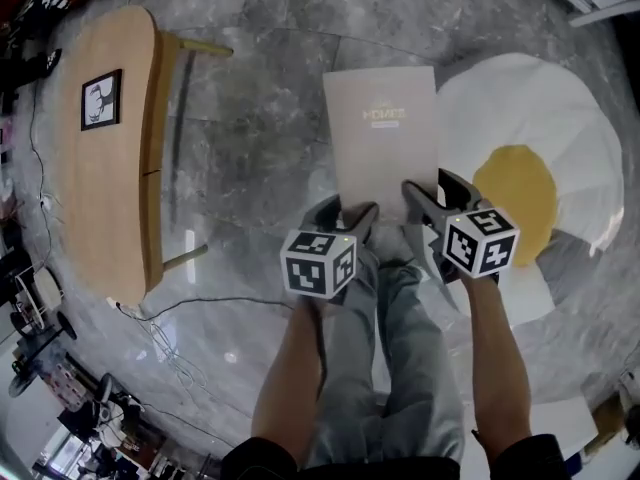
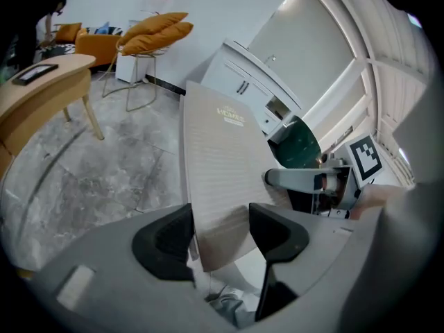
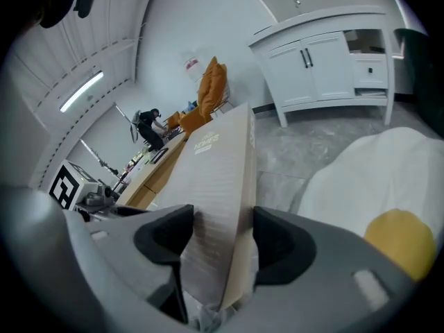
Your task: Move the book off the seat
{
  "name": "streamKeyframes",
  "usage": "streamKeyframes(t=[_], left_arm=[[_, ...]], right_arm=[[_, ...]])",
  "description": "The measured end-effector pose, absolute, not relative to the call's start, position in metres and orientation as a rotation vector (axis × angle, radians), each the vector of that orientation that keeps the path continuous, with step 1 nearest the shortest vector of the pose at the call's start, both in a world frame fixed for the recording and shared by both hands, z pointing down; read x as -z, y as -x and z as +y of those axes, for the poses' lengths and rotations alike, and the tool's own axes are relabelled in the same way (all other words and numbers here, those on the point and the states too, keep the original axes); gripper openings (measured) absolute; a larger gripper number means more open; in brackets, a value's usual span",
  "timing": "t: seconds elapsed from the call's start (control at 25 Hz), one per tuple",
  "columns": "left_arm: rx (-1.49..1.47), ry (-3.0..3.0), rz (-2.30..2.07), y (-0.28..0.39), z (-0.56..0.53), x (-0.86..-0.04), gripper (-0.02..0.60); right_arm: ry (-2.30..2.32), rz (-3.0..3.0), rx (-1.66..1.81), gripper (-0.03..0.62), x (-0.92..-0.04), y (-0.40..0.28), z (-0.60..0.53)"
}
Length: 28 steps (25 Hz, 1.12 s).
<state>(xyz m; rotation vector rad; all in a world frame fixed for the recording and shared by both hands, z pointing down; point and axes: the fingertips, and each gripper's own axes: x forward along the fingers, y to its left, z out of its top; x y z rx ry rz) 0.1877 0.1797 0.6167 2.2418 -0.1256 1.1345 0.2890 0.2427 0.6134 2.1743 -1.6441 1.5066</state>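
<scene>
Head view, left gripper (image 1: 345, 214) and right gripper (image 1: 434, 192) clamping book (image 1: 383, 128); egg-shaped seat (image 1: 545, 98) beside

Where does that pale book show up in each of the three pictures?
Head view: the book is at the centre, stretching away from the person over the grey floor.
Left gripper view: the book is at the centre, rising from between the jaws.
Right gripper view: the book is just left of centre, seen nearly edge-on between the jaws.
Shared landmark: the wooden table, left of the book in every view.

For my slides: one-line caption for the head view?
Left gripper and right gripper clamp a beige book above marble floor beside a fried-egg cushion.
</scene>
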Motion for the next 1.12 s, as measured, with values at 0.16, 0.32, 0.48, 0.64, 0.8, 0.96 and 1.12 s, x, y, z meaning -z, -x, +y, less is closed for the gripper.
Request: streamKeyframes(t=[0.16, 0.32, 0.48, 0.64, 0.8, 0.96, 1.12], left_arm=[[-1.037, -2.19, -0.271, -0.153, 0.117, -0.612, 0.259], [-0.97, -2.136, -0.387, -0.107, 0.054, -0.608, 0.259], [-0.906, -2.09, -0.496, -0.064, -0.002, -0.606, 0.259], [-0.83, -2.043, -0.628, -0.022, -0.048, -0.604, 0.259], [-0.751, -1.984, -0.747, 0.031, -0.087, -0.596, 0.259], [-0.659, -1.933, -0.875, 0.081, -0.123, -0.582, 0.259], [-0.595, -1.879, -0.988, 0.118, -0.152, -0.572, 0.258]], right_arm=[[-2.021, -1.74, -1.447, 0.272, -0.606, -0.262, 0.165], [-1.9, -1.809, -1.412, 0.272, -0.601, -0.22, 0.089], [-1.786, -1.874, -1.379, 0.272, -0.6, -0.181, 0.021], [-1.65, -1.954, -1.353, 0.272, -0.601, -0.141, -0.038], [-1.521, -2.024, -1.308, 0.272, -0.594, -0.089, -0.092], [-1.387, -2.099, -1.231, 0.27, -0.578, -0.038, -0.143], [-1.243, -2.161, -1.179, 0.27, -0.569, 0.003, -0.185]])
